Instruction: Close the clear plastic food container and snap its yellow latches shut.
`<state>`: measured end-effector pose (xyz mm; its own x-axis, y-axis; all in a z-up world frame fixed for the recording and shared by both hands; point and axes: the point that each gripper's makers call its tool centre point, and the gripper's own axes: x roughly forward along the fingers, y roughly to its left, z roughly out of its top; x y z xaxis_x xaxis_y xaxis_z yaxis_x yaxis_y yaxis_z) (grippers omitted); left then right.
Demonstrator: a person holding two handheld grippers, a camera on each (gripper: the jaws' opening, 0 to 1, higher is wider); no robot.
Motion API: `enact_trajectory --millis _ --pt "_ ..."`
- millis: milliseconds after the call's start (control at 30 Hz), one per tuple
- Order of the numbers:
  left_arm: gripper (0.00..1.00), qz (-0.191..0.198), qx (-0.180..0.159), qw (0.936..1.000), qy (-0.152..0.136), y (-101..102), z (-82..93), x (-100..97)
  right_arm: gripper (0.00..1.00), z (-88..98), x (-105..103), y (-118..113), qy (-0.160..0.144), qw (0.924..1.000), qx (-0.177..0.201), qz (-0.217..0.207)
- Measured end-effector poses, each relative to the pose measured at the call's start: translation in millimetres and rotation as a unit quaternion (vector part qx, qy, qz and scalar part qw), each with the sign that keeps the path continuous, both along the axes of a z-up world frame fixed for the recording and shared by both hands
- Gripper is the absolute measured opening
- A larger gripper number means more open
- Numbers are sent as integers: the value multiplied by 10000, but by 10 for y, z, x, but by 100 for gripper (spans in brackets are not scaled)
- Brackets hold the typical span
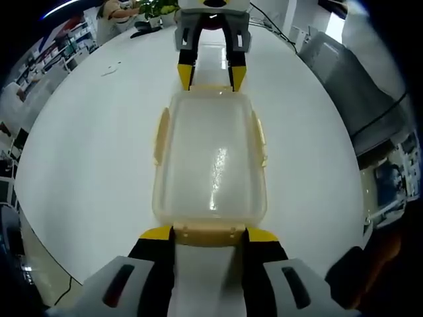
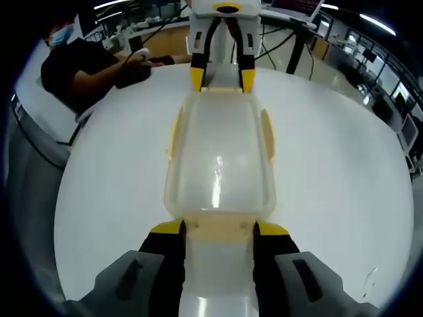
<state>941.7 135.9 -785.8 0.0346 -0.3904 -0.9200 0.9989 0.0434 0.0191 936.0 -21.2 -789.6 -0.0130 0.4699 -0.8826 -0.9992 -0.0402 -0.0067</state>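
Yellow-tipped jaws of the left gripper [image 1: 209, 232] up close at the bottom of the left gripper view, spread apart, one on each side of the near end latch [image 1: 208, 234] of the clear plastic food container [image 1: 210, 158]; tips right against the container's end, though can't tell if actually squeezing anything; lid [image 1: 211, 155] sitting down on the box, glare streak across the middle; yellow side latches [image 1: 160, 135] running along both long edges, look folded down but hard to be sure; container resting flat on the white table [image 1: 86, 145], lengthwise between the two grippers.

Same deal from the other end in the right gripper view: right gripper [image 2: 218, 228] jaws held wide, flanking that end's latch, tips touching the container [image 2: 219, 158]; left gripper [image 2: 222, 78] visible opposite at the far end, right gripper [image 1: 211, 76] likewise at the top of the left gripper view; person in a dark top [image 2: 76, 69] seated at the table edge off to the upper left; potted plant [image 1: 158, 8] way back on the table.
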Motion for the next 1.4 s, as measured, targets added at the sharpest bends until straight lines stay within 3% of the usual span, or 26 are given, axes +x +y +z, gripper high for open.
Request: enact_trajectory --millis 333,433,633,1067,1400 --pt "33 -44 188 9998 -3 -25 -12 10 36 0 3 -1 -11 10000 -30 9" --pt "33 -7 98 10000 12 -16 -2 6 36 -4 17 4 -19 10000 -47 32" --pt "32 -30 221 9997 80 -36 39 -63 36 7 0 10 -193 9991 -341 186" --pt "32 76 185 9998 -44 -137 443 -163 35 247 -17 -98 -221 9987 -386 244" --pt "32 137 128 9998 -41 -237 727 -231 35 577 -78 -200 -219 9988 -294 314"
